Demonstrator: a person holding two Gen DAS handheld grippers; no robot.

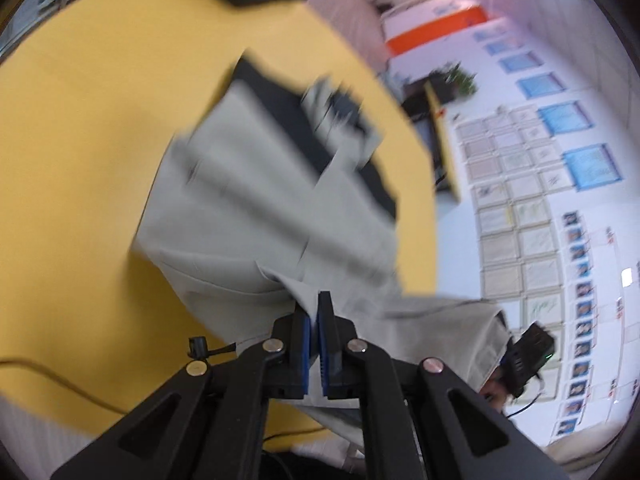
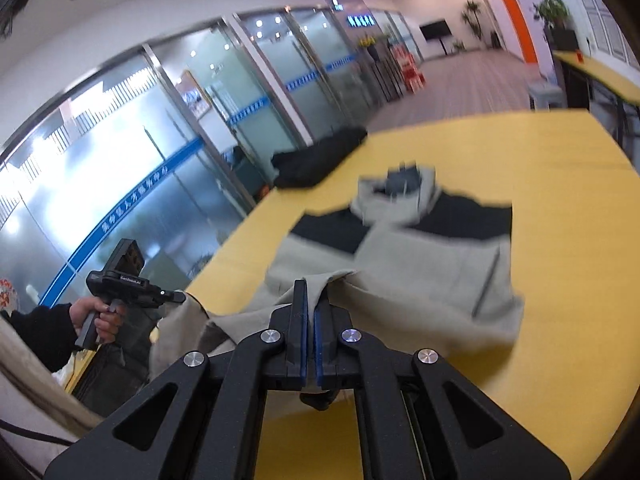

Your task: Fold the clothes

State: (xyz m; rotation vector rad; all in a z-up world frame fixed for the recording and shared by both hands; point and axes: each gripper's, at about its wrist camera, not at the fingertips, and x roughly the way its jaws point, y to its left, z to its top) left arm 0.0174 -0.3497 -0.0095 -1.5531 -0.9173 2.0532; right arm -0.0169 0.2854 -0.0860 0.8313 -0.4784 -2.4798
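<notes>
Left claw (image 1: 314, 300), right claw (image 2: 311, 290) both pinching hoodie (image 2: 420, 264) hem (blurred), yellow table (image 2: 560, 280).

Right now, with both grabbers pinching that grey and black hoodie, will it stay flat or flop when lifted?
Probably flop: the hoodie already sags and creases between the right gripper and left gripper. It looks light, and may drag across the yellow table.
</notes>
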